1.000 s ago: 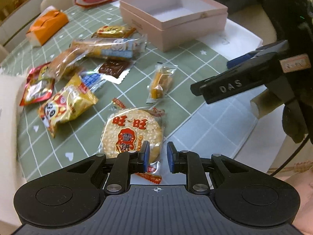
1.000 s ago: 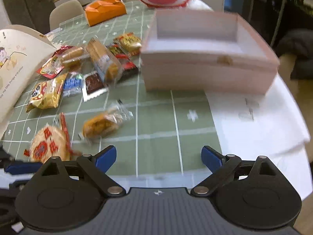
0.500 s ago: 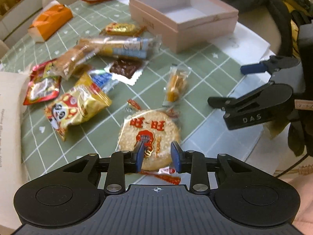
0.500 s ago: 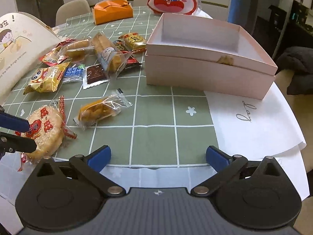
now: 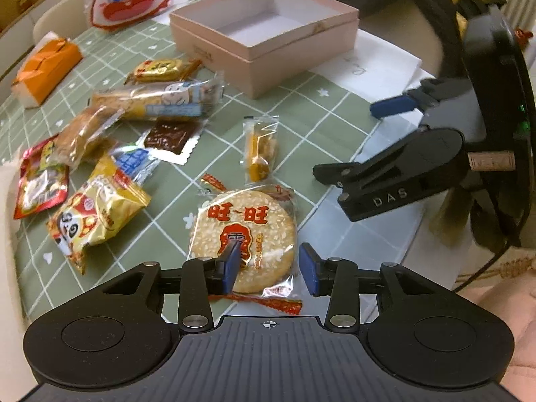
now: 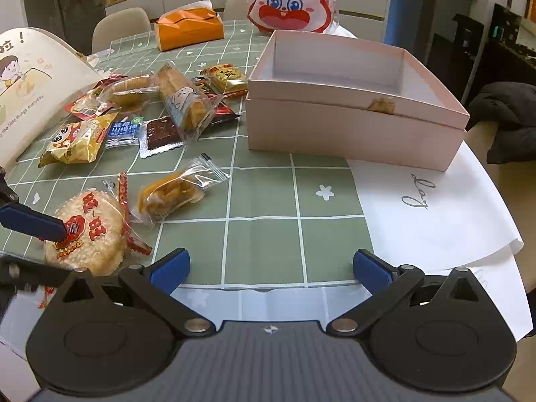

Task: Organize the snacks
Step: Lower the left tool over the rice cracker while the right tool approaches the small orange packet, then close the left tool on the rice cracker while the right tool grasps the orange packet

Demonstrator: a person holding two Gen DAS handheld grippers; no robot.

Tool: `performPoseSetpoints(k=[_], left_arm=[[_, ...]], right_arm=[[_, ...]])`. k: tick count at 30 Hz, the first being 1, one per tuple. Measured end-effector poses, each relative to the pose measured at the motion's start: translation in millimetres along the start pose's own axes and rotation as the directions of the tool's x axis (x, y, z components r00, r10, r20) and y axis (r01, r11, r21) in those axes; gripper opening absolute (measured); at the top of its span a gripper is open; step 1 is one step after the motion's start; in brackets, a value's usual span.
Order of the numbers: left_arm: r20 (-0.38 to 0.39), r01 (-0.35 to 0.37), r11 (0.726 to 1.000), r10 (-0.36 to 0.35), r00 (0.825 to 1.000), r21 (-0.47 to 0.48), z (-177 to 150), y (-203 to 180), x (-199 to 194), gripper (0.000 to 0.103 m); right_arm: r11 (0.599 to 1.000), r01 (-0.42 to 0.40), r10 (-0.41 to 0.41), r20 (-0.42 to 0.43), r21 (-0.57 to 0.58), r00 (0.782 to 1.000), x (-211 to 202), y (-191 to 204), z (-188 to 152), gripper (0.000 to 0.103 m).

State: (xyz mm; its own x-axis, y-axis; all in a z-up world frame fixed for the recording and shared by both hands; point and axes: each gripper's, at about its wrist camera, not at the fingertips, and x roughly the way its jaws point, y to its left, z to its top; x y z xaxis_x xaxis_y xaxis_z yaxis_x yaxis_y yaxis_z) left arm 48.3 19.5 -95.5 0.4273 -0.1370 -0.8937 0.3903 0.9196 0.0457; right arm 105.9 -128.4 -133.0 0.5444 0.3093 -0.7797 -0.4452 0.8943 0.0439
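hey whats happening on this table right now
A person is sorting wrapped snacks with a gripper in each hand. The left gripper is open, its fingers straddling the near edge of a round rice cracker packet that lies on the green checked tablecloth. The right gripper hangs open over bare cloth, holding nothing. The pink box looks empty; the other snacks lie scattered to its left.

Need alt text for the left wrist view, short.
The left claw, open, hovers over a round rice cracker packet on a green checked tablecloth. More wrapped snacks lie to the left, an open pink box behind, and the right claw is open at right.
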Motion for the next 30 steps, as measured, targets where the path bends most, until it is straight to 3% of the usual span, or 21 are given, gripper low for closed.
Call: performPoseSetpoints(k=[4, 6, 10, 13, 17, 21, 24, 30], left_arm=[[0.006, 0.001, 1.000, -0.001, 1.000, -0.019, -0.6, 5.8, 0.3, 0.046], [0.013, -0.008, 0.997, 0.009, 1.000, -0.071, -1.0, 13.9, 0.3, 0.046], [0.020, -0.064, 0.986, 0.068, 0.997, -0.156, 0.1, 23.4, 1.6, 0.045], [0.019, -0.072, 0.987, 0.075, 0.997, -0.145, 1.6, 17.9, 2.6, 0.048], [0.016, -0.044, 0.995, 0.045, 0.999, -0.095, 1.0, 7.3, 3.7, 0.062], [0.031, 0.013, 0.995, -0.010, 0.999, -0.100, -0.6, 5.9, 5.3, 0.078], [0.059, 0.045, 0.992, -0.038, 0.998, -0.120, -1.4, 9.1, -0.8, 0.069], [0.053, -0.064, 0.980, 0.075, 0.996, -0.189, -0.8, 37.9, -2.5, 0.068]], right_arm=[[1.000, -0.012, 0.012, -0.032, -0.004, 0.999, 1.4, -1.1, 5.8, 0.103], [0.999, -0.023, 0.025, -0.061, 0.038, 0.998, 1.6, -3.7, 15.6, 0.096], [0.971, -0.147, 0.149, 0.006, 0.187, 0.989, -3.6, -7.1, 39.7, 0.094], [0.968, -0.178, 0.178, 0.016, 0.175, 0.984, 9.3, 12.0, 56.9, 0.092], [0.994, -0.103, 0.104, -0.038, 0.043, 0.994, 31.4, 41.2, 65.5, 0.063], [0.999, -0.041, 0.041, -0.027, -0.009, 0.999, 23.4, 38.3, 54.6, 0.062], [1.000, -0.005, 0.005, -0.026, 0.004, 1.000, 17.2, 19.4, 41.0, 0.063], [0.999, 0.025, -0.025, -0.011, 0.030, 1.000, 6.1, 5.7, 22.6, 0.077]])
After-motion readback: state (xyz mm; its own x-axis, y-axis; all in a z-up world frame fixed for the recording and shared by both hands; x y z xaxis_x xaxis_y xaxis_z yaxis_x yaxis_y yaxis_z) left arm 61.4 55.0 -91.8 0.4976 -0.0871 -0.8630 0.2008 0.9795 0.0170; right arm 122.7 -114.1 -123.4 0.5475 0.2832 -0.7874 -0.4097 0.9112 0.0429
